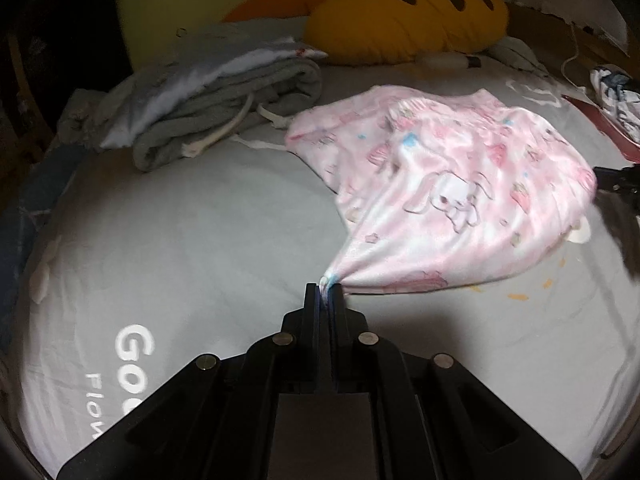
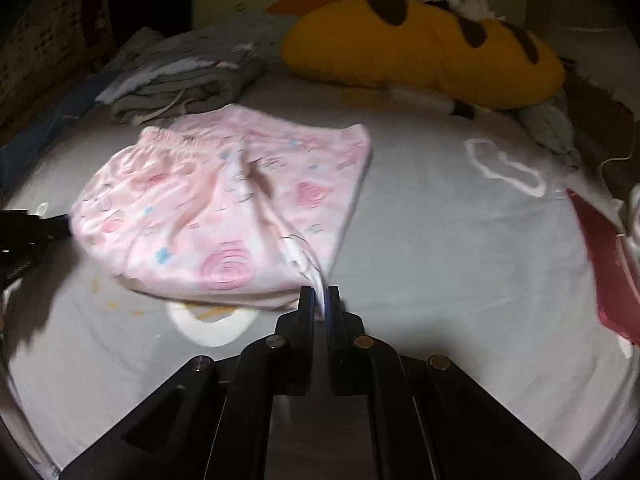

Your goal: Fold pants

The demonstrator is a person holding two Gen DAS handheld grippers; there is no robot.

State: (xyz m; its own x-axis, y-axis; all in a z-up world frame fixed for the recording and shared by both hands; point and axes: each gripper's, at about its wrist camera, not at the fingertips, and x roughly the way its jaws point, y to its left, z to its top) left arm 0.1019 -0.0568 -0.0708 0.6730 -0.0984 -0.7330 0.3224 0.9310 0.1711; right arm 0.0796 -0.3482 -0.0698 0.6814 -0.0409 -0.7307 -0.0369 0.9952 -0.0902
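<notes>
Pink printed pants [image 1: 452,184] lie partly lifted on a grey bed sheet [image 1: 200,220]. My left gripper [image 1: 325,286] is shut on a corner of the pants, pulling the cloth taut toward me. In the right wrist view the same pants [image 2: 208,208] show their elastic waistband at the upper left. My right gripper [image 2: 319,292] is shut on another corner of the cloth. The right gripper shows at the right edge of the left wrist view [image 1: 618,184]; the left gripper shows at the left edge of the right wrist view [image 2: 24,232].
A folded grey garment with white drawstrings [image 1: 216,108] lies behind the pants to the left. A yellow plush pillow [image 1: 404,20] sits at the head of the bed. A dark red book [image 2: 612,264] lies at the right edge, next to a white cable [image 1: 570,60].
</notes>
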